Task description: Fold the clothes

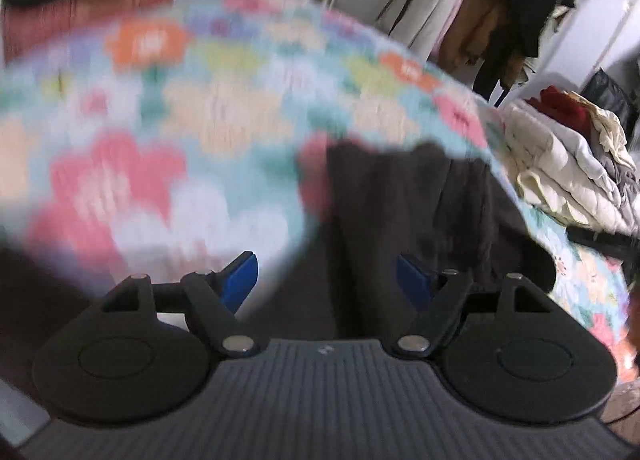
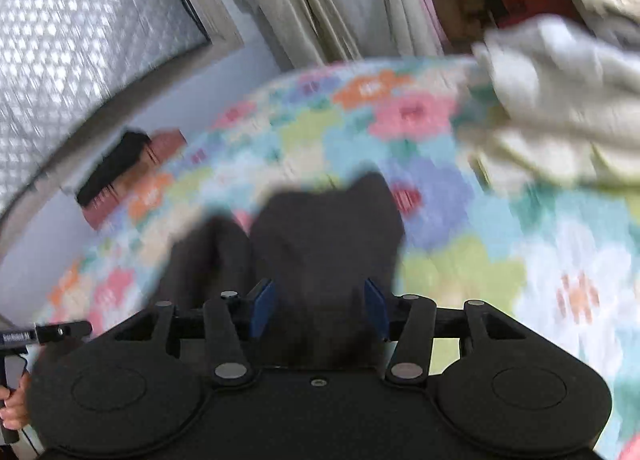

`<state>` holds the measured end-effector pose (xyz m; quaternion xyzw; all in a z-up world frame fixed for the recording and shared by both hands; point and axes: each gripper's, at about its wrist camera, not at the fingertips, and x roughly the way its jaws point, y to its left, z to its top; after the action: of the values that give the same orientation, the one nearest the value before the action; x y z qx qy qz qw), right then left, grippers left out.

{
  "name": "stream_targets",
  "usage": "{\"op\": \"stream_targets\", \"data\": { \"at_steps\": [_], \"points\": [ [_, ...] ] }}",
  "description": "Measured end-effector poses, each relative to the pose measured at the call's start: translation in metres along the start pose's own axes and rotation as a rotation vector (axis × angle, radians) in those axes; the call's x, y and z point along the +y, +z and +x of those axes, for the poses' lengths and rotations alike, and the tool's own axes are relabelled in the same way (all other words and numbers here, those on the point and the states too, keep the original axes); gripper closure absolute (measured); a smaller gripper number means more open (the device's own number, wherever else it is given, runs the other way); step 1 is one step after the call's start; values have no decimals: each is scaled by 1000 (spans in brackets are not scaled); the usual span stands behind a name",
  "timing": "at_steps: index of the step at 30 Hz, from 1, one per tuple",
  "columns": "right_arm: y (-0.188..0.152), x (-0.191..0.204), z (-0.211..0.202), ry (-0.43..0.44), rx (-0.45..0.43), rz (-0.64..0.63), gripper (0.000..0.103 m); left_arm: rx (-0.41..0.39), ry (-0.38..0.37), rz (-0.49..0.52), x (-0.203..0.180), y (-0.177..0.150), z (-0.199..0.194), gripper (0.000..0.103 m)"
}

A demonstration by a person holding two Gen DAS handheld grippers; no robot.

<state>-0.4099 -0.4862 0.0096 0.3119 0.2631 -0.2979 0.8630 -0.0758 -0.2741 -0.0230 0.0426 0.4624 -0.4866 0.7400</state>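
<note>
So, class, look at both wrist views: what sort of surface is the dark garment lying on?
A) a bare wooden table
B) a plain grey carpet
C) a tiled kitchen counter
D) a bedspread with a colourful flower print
D: the dark garment lies on a flower-print bedspread in pink, orange, blue and green, and the left wrist view shows the same print around the cloth.
</note>
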Motion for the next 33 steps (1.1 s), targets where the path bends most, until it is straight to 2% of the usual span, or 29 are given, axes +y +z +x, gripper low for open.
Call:
{"op": "stream_targets", "data": {
  "at_steps": [1,2,4,5,6,8,11,13,16,19,21,23,24,25,26,27,28,29,30,31,32,33],
  "points": [
    [-8,-1,2,-8,20,12,47,50,-1,-4,-3,-7,8,27],
    [-14,-1,4,-11,39,23,47,64,-4,32,-10,-6,22,27],
    [-15,2,4,24,57,47,46,37,-18,114,-28,-9,22,25],
    [-15,4,4,41,64,55,46,19,-34,142,-35,-12,21,18],
    [-16,8,3,54,59,50,44,8,-68,149,-39,-15,20,13],
    [-19,16,1,79,52,35,42,43,-129,135,-44,-19,23,13],
    [-36,36,-7,83,78,-69,42,126,-130,123,-47,-25,23,13],
    [-53,55,-13,70,94,-202,42,178,-136,46,-42,-35,13,13],
    [-61,63,-10,30,102,-254,40,144,-177,89,-43,-57,-13,13],
    [-70,70,-7,-10,109,-306,37,132,-82,213,-56,-69,-17,13],
    [-75,75,-5,-37,114,-340,35,147,-51,321,-71,-75,-13,9],
    [-81,80,-2,-64,119,-375,26,175,-25,418,-83,-82,-3,9],
    [-84,82,-1,-78,122,-392,17,183,25,425,-83,-84,3,9],
    [-86,85,0,-91,124,-409,17,189,78,427,-82,-84,8,9],
    [-89,87,1,-105,127,-426,18,195,132,428,-81,-85,13,13],
    [-92,90,2,-118,129,-443,20,187,185,424,-76,-83,14,27],
    [-94,90,2,-125,131,-445,26,175,238,419,-71,-80,14,35],
    [-89,82,-3,-99,129,-377,33,164,291,414,-65,-78,14,45],
    [-85,74,-7,-81,125,-325,48,148,277,376,-57,-73,9,53],
    [-81,67,-11,-64,121,-277,67,131,237,333,-49,-68,3,56],
    [-79,61,-14,-55,115,-251,78,112,203,301,-42,-64,-3,57],
    [-79,58,-14,-66,110,-234,82,92,183,289,-39,-63,-8,57]
  ]
}}
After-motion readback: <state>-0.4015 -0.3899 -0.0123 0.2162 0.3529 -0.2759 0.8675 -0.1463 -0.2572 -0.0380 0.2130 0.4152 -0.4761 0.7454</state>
